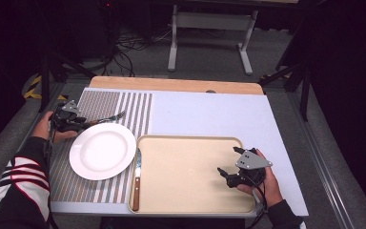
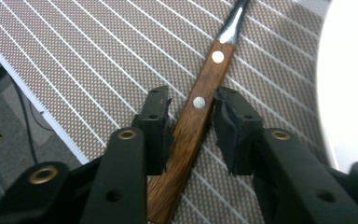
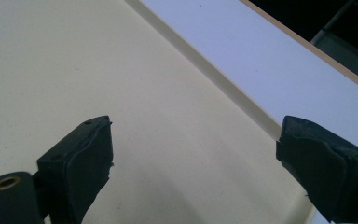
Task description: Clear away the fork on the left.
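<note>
Nearest, the knife lies along the tray's left rim, right tool gaping empty over the tray, while beyond the plate the left tool clamps a wooden-handled fork, seemingly mid-placement and needing lowering beside the plate; no readable writing.

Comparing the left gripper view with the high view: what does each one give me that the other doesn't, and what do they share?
Left gripper view adds: two rivets on the fork's wooden handle, which sits between the left gripper's jaws.

High view adds: the fork's tines, a knife lying along the tray's left edge, and the right gripper open over the tray.

Both: the fork, the left gripper, the striped placemat and the white plate.
</note>
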The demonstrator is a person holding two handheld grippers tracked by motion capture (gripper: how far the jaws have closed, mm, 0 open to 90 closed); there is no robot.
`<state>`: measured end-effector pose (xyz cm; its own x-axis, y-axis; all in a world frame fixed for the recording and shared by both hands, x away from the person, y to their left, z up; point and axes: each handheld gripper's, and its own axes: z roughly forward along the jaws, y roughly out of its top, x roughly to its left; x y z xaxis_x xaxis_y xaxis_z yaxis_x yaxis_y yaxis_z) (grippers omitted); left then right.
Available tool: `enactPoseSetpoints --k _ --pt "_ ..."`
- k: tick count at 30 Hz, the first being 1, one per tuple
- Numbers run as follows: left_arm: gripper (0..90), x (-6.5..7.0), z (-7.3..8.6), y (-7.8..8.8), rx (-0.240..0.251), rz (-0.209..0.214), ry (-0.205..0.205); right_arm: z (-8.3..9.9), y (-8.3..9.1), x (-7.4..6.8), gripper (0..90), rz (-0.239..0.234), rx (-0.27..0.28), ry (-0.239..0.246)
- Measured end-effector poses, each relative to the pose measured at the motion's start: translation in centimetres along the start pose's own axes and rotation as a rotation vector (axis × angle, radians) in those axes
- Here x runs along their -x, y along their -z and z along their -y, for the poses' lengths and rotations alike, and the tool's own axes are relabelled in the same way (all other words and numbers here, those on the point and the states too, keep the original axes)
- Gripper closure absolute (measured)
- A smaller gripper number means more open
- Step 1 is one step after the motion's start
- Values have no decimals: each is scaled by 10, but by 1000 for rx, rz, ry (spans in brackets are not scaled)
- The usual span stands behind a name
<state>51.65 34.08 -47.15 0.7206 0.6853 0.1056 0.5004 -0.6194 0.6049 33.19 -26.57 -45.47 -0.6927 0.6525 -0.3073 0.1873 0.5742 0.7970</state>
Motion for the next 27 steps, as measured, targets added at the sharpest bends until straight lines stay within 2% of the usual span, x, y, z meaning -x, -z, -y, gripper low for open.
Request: enactPoseSetpoints --k 4,8,9,10,14,22,25,27 --pt "580 0 -7 -9 36 28 26 1 -1 3 112 -4 8 -19" --pt "578 1 -11 -13 49 42 22 1 -1 4 112 -6 8 -29" --pt "594 2 -12 -15 56 53 15 1 -1 4 111 -8 8 -28" --pt "670 2 -13 -15 58 61 14 2 -1 4 111 -9 8 -28" --pt "702 3 -12 -15 67 79 16 3 -1 5 110 -16 8 -29" --pt "769 9 -11 -15 85 66 18 3 1 4 111 -18 10 -19" --pt "773 11 -11 -14 78 41 23 3 2 5 111 -21 17 -16" --pt "774 13 -11 -13 72 6 23 3 3 5 110 -22 23 -14"
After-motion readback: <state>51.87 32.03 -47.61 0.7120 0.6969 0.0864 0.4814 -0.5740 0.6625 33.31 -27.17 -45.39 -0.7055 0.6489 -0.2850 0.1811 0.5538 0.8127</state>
